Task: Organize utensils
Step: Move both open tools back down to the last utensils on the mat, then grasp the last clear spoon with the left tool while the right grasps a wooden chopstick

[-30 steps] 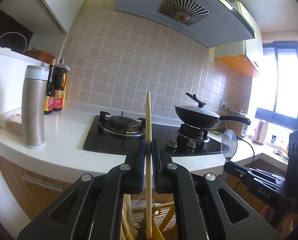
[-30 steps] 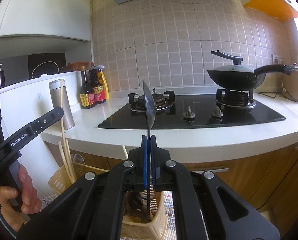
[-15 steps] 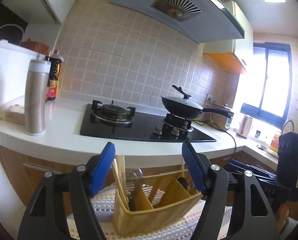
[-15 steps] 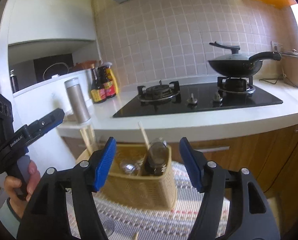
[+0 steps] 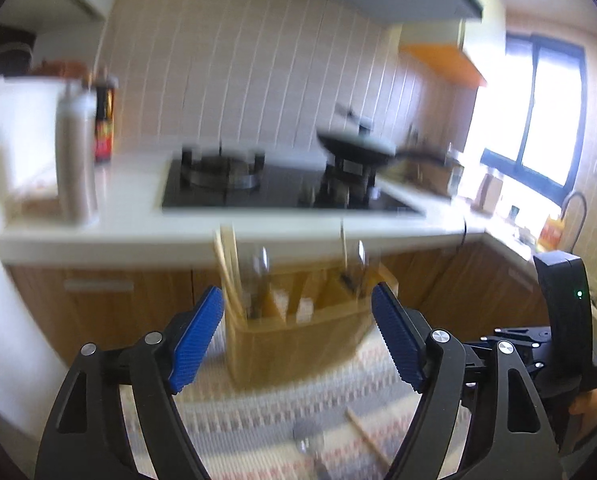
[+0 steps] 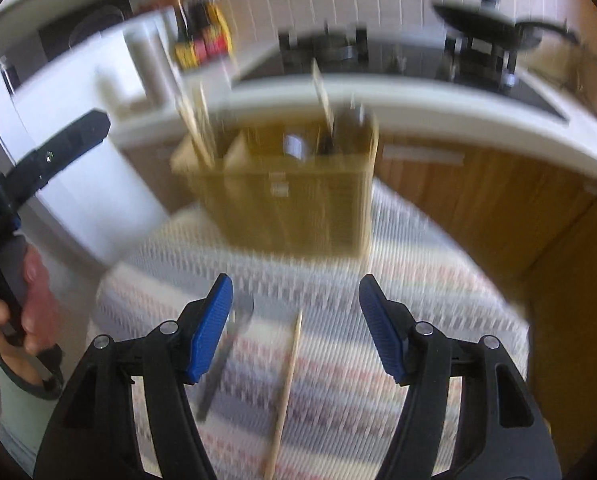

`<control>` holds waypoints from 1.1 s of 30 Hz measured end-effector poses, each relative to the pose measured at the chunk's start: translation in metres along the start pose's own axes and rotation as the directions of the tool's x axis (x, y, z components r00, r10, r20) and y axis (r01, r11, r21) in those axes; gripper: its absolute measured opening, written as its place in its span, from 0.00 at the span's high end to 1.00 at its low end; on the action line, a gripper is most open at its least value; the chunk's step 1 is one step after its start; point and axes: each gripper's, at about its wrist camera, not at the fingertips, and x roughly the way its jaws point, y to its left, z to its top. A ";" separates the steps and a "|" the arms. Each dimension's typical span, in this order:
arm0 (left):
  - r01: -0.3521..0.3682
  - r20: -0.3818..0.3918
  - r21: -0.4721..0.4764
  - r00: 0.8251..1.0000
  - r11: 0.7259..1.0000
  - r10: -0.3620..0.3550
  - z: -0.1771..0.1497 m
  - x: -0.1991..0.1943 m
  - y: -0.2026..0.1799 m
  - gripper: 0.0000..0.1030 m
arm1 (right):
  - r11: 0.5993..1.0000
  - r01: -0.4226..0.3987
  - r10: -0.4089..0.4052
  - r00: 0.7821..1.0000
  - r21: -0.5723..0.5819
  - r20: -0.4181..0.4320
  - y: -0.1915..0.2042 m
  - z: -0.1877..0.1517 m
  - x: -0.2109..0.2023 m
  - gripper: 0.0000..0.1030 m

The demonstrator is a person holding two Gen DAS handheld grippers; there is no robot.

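Note:
A yellow utensil basket stands on a patterned mat; it also shows in the right wrist view. Chopsticks and spoons stand in its compartments. My left gripper is open and empty, just in front of the basket. My right gripper is open and empty above the mat. A loose chopstick and a spoon lie on the mat under it. The chopstick also shows in the left wrist view. Both views are blurred by motion.
Behind the basket runs a white counter with a black gas hob, a lidded pan, a steel flask and sauce bottles. Wooden cabinet fronts stand below the counter.
Both grippers opened and let go of the chopstick and spoon into the basket, then pulled back and tilted down. The right view now faces the mat with loose utensils.

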 end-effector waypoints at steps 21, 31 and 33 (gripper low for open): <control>-0.032 -0.601 0.010 0.798 0.999 0.031 -0.134 0.114 -0.008 0.65 | 0.993 -0.011 0.056 0.924 0.121 -0.378 -0.002 -0.080 0.094 0.77; -0.081 -0.585 0.123 0.799 0.989 0.138 -0.136 0.128 -0.037 0.68 | 0.988 0.117 -0.144 0.935 -0.102 -0.324 0.057 -0.110 0.092 0.95; -0.091 -0.582 0.143 0.798 0.985 0.158 -0.137 0.129 -0.041 0.68 | 0.990 0.110 -0.133 0.936 -0.088 -0.325 0.056 -0.112 0.093 0.96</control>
